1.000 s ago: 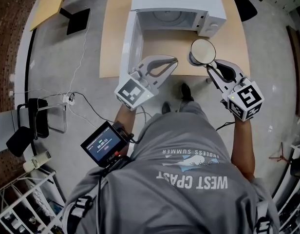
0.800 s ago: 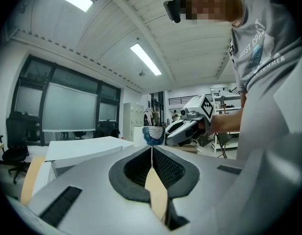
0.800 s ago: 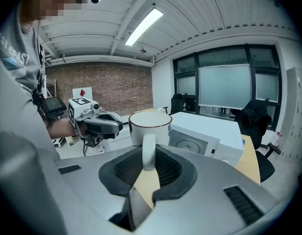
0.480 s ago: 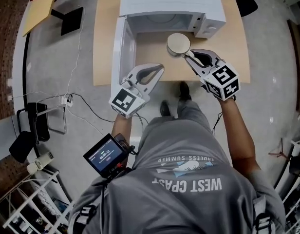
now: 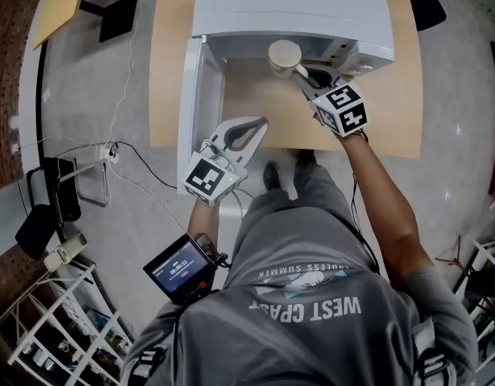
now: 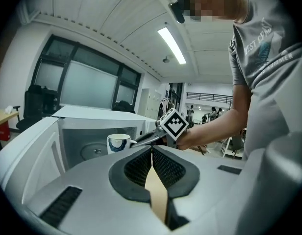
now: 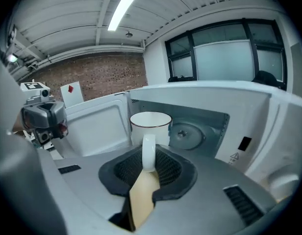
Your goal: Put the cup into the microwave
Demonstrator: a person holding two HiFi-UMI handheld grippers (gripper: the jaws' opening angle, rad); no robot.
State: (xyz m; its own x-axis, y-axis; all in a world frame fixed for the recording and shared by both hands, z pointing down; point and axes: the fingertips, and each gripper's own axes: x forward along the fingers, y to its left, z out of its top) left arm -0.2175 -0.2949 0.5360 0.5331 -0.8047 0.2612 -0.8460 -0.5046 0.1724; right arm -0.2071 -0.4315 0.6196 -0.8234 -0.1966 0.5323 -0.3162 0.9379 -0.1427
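A white cup (image 5: 284,55) with a dark rim hangs at the mouth of the open white microwave (image 5: 288,6). My right gripper (image 5: 302,72) is shut on its handle, which shows pinched between the pads in the right gripper view, where the cup (image 7: 150,125) sits before the turntable (image 7: 187,135). My left gripper (image 5: 260,124) is shut on nothing, low near the table's front edge, right of the open door (image 5: 193,95). From the left gripper view the cup (image 6: 117,143) and the right gripper (image 6: 145,139) show past the left gripper (image 6: 152,150).
The microwave stands on a wooden table (image 5: 392,95); its door swings out to the left. A small screen (image 5: 182,265) hangs at the person's waist. Cables (image 5: 127,155), a chair (image 5: 55,199) and a wire rack (image 5: 47,328) are on the floor at the left.
The right gripper has carried the cup forward and to the left, from over the table's front edge to the microwave's opening. The left gripper has stayed close to the door.
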